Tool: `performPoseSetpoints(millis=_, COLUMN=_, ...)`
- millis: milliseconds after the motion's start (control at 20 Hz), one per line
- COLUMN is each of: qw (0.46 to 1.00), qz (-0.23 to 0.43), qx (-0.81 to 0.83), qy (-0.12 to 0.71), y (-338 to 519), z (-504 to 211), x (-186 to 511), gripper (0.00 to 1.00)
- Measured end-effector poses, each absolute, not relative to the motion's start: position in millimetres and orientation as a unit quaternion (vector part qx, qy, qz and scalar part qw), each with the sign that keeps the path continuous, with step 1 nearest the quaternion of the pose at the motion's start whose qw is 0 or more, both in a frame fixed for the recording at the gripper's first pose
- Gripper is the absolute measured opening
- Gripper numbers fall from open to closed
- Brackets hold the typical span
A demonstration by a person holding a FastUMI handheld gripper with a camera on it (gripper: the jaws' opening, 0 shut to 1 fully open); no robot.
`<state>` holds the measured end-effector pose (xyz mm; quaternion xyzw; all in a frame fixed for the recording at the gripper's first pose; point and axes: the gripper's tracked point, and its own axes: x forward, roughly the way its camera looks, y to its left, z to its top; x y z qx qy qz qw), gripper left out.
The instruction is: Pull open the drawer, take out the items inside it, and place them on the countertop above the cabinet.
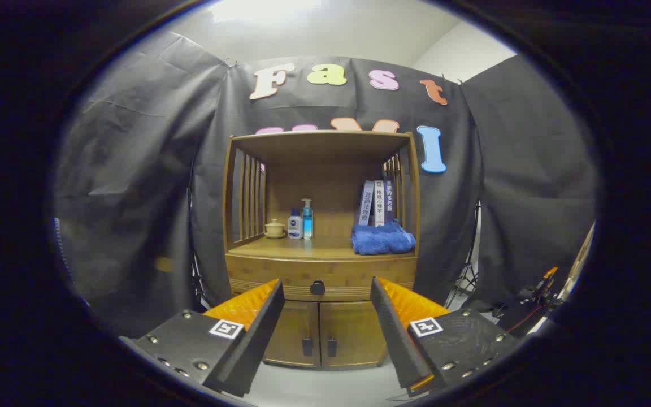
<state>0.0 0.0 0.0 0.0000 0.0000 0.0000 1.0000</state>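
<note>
Nearest to me, the claw (326,305) is held out with its fingers spread wide and nothing between them, well short of the wooden cabinet (321,333) ahead. Framed in the gap between the fingertips is the drawer (325,280), a shallow wooden front with fine grooves along its lower edge and one dark round knob (317,288) at the middle. It sits flush and closed, so by my reckoning nothing of the job is done yet: the pull, the emptying and the placing are all left. What lies inside is hidden. Below it are two small doors with dark handles. Above is the counter (308,247), already carrying a small lidded jar (274,229), two bottles (301,222), a folded blue towel (383,238) and some upright books (377,202) behind it.
</note>
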Motion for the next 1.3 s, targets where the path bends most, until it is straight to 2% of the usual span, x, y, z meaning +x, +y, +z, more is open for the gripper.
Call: performPoseSetpoints(millis=1300, qw=1.0, qz=0.01, qx=0.007, qy=-0.003, y=14, z=2, x=21, gripper=0.92)
